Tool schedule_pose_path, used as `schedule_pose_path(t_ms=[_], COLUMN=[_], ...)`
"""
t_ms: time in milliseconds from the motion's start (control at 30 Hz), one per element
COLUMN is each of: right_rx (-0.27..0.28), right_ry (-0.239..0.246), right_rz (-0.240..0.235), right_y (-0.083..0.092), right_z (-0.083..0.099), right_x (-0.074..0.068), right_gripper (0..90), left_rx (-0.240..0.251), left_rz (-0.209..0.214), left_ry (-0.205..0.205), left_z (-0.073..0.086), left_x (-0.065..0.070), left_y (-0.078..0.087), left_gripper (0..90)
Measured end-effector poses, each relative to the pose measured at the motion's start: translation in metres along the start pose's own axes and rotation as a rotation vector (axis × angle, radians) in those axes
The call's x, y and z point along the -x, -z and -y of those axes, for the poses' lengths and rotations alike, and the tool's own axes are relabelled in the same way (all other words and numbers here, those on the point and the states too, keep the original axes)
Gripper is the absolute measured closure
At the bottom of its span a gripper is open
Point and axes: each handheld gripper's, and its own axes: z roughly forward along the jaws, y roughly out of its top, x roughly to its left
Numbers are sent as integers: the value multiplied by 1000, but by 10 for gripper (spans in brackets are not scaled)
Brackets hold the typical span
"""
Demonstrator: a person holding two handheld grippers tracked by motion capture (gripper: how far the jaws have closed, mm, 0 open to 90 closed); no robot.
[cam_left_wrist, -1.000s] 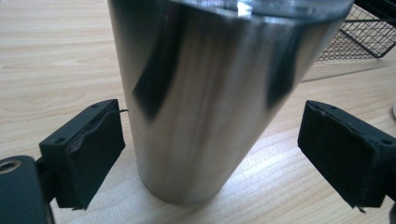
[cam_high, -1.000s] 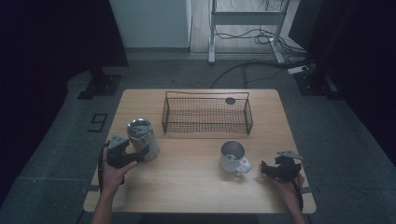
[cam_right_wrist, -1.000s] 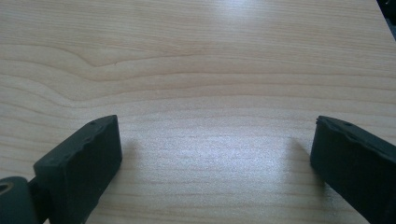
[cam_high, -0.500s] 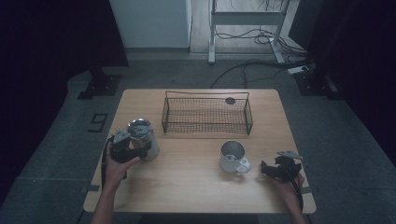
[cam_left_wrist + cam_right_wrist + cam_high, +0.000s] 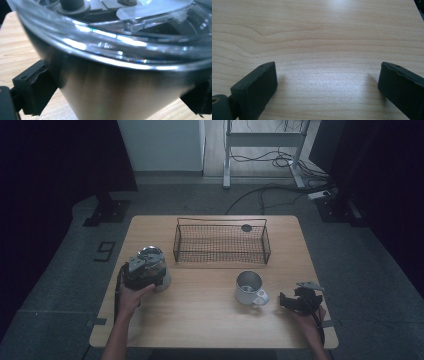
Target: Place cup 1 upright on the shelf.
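Now the steel jug stands on the table between the left gripper's jaws, which have just been opening, beside its sides; the right gripper's jaws gape, empty.

black tongs, serrated pads, bare forearms

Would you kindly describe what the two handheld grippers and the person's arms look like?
Both the left gripper and right gripper are black, with blocky black jaws. A black cable trails from each, and the right carries a grey three-cornered plate. The forearms show no sleeves.
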Motion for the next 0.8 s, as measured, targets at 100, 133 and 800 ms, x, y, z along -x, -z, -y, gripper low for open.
schedule_pose_path(t_ms=[100, 133, 800], right_rx=[0, 0, 0], right_ry=[0, 0, 0], right_rz=[0, 0, 0], right_y=[0, 0, 0], right_z=[0, 0, 0], right_x=[0, 0, 0], right_gripper=[23, 23, 24], left_rx=[-2, -4, -5], left_rz=[-18, -25, -14], left_ry=[-8, -14, -34], left_z=[0, 0, -2], left_x=[2, 2, 2], left_y=[-4, -6, -11], left_gripper=[28, 29, 44])
